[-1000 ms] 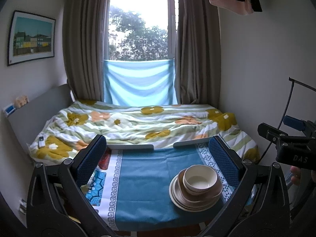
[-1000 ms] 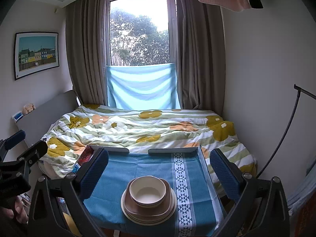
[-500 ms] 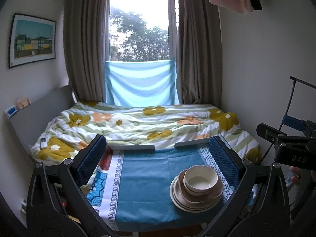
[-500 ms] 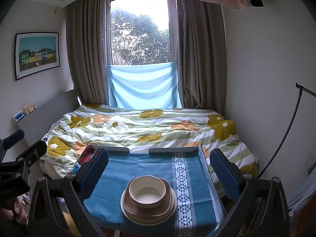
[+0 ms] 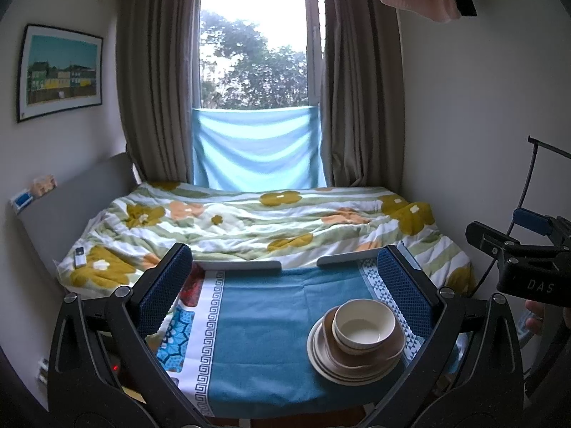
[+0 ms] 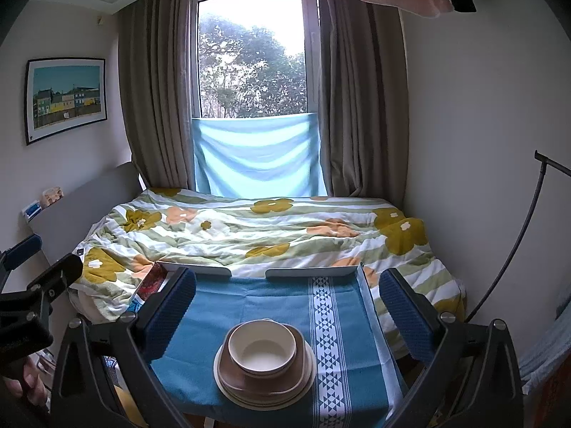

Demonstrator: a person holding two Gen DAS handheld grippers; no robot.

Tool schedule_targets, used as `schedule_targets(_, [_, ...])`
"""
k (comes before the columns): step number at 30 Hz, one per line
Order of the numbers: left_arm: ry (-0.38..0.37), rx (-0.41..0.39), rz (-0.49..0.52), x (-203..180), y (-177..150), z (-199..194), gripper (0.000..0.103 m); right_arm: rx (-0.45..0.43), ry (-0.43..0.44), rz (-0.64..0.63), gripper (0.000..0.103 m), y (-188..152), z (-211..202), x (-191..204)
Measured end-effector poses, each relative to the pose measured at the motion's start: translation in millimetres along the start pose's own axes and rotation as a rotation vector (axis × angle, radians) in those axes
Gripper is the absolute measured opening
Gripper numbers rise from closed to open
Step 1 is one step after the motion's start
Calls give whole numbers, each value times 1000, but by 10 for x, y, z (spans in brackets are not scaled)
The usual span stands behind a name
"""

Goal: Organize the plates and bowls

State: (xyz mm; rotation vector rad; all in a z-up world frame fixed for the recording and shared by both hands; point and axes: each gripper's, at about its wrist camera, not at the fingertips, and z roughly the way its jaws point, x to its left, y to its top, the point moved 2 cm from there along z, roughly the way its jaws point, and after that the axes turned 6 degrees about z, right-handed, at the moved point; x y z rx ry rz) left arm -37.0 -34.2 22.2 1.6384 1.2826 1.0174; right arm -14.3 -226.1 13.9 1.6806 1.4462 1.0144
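Left wrist: barely any shift since a second ago. Left gripper fingers spread, empty; stack of plates and bowls sits on the worktop by the right finger.

Right wrist: right gripper likewise spread (nothing held), stack between fingers. Fits both sorted and waiting.

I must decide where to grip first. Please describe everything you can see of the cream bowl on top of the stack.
The cream bowl is round, matte, plastic or melamine by its look, with a plain rim and an empty, pale inside. It sits upright, topmost on the stack, nested in a brown dish that rests on cream plates. The stack stands on the blue tablecloth. Neither gripper touches it.
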Motion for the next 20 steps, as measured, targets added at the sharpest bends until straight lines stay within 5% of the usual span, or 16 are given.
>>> schedule_targets(20, [52, -20, -10, 29, 0, 22, 103, 14, 25, -3, 102, 33, 110, -54])
